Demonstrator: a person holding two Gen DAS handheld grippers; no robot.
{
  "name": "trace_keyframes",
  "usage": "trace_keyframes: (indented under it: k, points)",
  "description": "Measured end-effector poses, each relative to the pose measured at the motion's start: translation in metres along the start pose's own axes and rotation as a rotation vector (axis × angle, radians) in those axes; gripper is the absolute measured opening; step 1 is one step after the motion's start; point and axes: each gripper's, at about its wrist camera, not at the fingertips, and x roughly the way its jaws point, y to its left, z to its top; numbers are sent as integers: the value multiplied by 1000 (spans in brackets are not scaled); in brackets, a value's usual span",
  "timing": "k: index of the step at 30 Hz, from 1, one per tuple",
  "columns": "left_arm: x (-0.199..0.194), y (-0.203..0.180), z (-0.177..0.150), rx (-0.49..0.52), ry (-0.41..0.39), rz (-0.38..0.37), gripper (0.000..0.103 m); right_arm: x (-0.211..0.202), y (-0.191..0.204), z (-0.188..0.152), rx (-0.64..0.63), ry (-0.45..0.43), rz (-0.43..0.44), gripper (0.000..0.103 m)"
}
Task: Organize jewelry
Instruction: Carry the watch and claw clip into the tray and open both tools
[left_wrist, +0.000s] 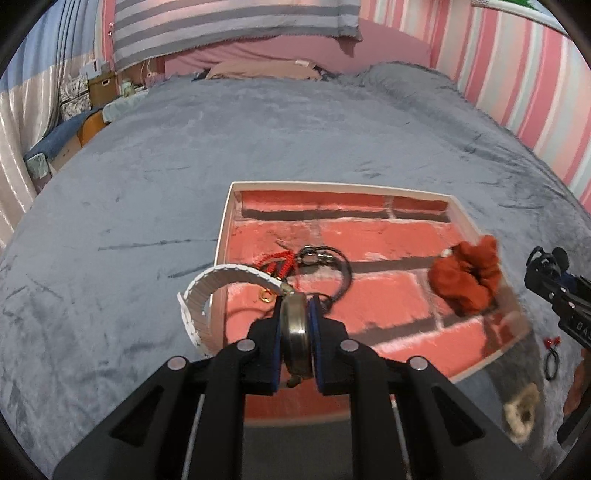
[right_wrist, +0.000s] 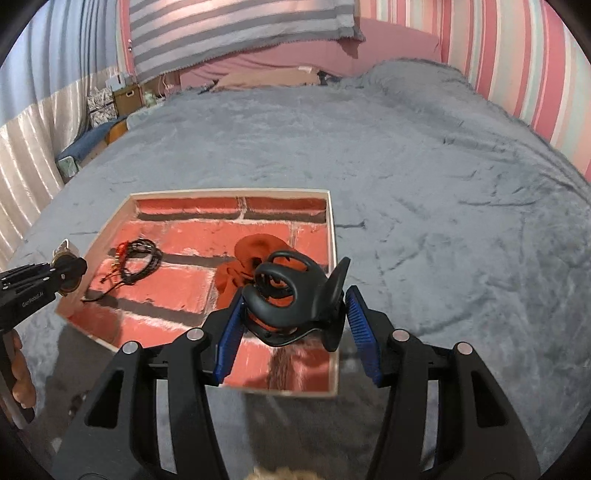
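With the left gripper (left_wrist: 295, 328) clenched on a white-strapped watch (left_wrist: 293, 332) and the right gripper (right_wrist: 295, 314) grasping a black hair claw (right_wrist: 291, 299), both hover over the brick-patterned tray (right_wrist: 334, 236), so the carrying step looks nearly done and lowering then releasing each piece inside seems next

Watch (left_wrist: 294, 334) face hidden between claw pads; cream scrunchie (right_wrist: 282, 473) cut off at the bottom edge.
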Motion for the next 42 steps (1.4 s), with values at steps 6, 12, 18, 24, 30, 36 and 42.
trace_keyframes:
  k: [6,12,18,24,30,36,42]
  points:
    - [32,7,7,7,27,28,13,33,3,7,0,35,-9,54]
    - [48,1,14,32,30,55,13,58,11,7,-33,70,-35,53]
    - [64,-9,17,100,44,115,14,80,17,4,-69,104,-61,53]
    - [66,-8,16,102,51,126,17,80,18,4,-79,104,-51,54]
    - [62,-8,10,79,52,107,20,74,12,1,-58,92,-23,54]
    - [48,-5,7,50,28,106,48,65,9,0,-57,82,1,68]
    - [16,-6,4,49,5,80,56,35,-1,-1,-11,53,68,76]
